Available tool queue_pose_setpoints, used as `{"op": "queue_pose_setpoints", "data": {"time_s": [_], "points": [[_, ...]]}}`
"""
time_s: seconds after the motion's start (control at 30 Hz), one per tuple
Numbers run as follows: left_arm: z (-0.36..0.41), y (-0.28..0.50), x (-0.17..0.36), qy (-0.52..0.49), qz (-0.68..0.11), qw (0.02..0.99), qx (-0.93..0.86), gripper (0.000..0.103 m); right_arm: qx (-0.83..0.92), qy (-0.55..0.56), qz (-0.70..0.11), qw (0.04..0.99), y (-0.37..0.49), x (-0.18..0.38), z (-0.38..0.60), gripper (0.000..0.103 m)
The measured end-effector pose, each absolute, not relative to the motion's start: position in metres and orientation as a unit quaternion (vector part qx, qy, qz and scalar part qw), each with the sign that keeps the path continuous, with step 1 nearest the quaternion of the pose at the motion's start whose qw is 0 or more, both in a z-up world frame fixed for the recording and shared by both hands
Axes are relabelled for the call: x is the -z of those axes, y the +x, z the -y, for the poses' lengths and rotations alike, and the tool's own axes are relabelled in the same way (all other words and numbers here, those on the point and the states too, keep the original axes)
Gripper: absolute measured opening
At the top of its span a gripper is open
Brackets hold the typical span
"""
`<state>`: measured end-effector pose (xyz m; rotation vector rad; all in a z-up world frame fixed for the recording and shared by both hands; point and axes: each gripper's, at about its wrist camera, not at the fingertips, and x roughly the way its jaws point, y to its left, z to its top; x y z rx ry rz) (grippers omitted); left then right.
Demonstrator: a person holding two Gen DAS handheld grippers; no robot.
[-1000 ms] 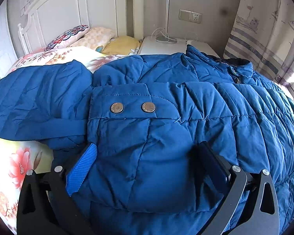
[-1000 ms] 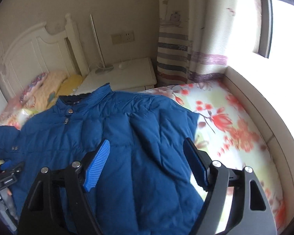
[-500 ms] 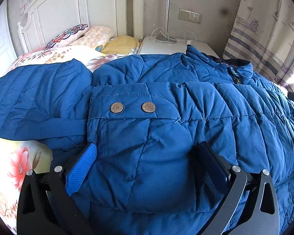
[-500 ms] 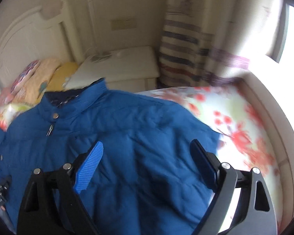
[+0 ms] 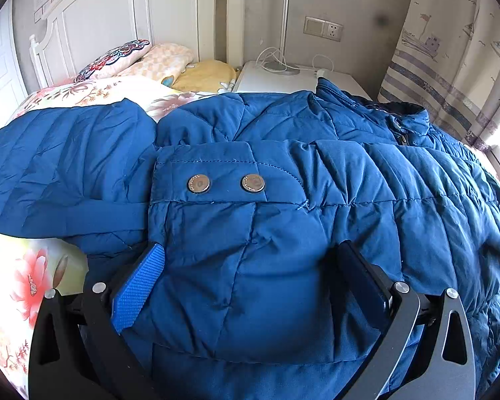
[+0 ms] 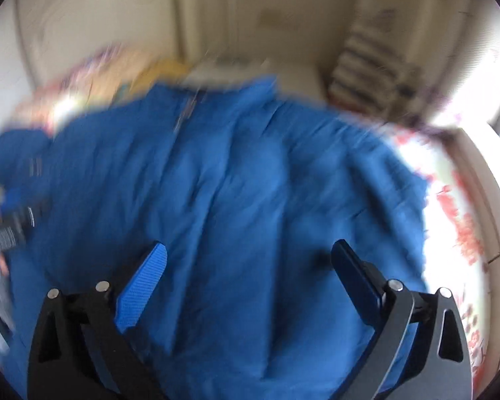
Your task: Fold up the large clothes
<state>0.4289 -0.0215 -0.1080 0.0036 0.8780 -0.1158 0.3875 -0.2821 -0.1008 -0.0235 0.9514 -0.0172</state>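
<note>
The blue jacket lies spread on the bed, its sleeve edge toward the headboard. The left gripper straddles a cuff fold; whether it pinches is unclear. The right gripper, its jaws just opened wide, hovers empty above the jacket; bare sheet lies beyond the jacket's window-side edge.

Your jacket is quilted cloth with a slight sheen, its two snaps dull metal; your finger pads look ribbed.
</note>
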Motion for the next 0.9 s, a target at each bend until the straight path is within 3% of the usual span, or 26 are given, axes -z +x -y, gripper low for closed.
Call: {"op": "queue_pose_setpoints", "data": {"time_s": [0.13, 0.23, 0.53, 0.67, 0.8, 0.9], "points": [[0.02, 0.429, 0.108, -0.003, -0.424, 0.904, 0.059, 0.099, 0.035, 0.001, -0.468, 0.883, 0.383, 0.1, 0.287, 0.1], [0.02, 0.429, 0.108, -0.006, -0.424, 0.904, 0.06, 0.099, 0.021, 0.014, -0.431, 0.902, 0.347, 0.081, 0.277, 0.1], [0.013, 0.425, 0.103, -0.019, -0.412, 0.908, 0.07, 0.099, 0.024, -0.006, -0.448, 0.894, 0.333, 0.114, 0.271, 0.101], [-0.051, 0.404, 0.075, -0.154, -0.361, 0.917, 0.068, 0.099, 0.024, -0.008, -0.444, 0.896, 0.329, 0.113, 0.269, 0.101], [-0.184, 0.376, 0.062, -0.361, -0.288, 0.887, 0.001, 0.099, 0.022, -0.008, -0.444, 0.896, 0.331, 0.112, 0.269, 0.101], [-0.278, 0.361, 0.069, -0.44, -0.253, 0.859, -0.069, 0.099, 0.022, -0.008, -0.444, 0.896, 0.332, 0.112, 0.271, 0.101]]}}
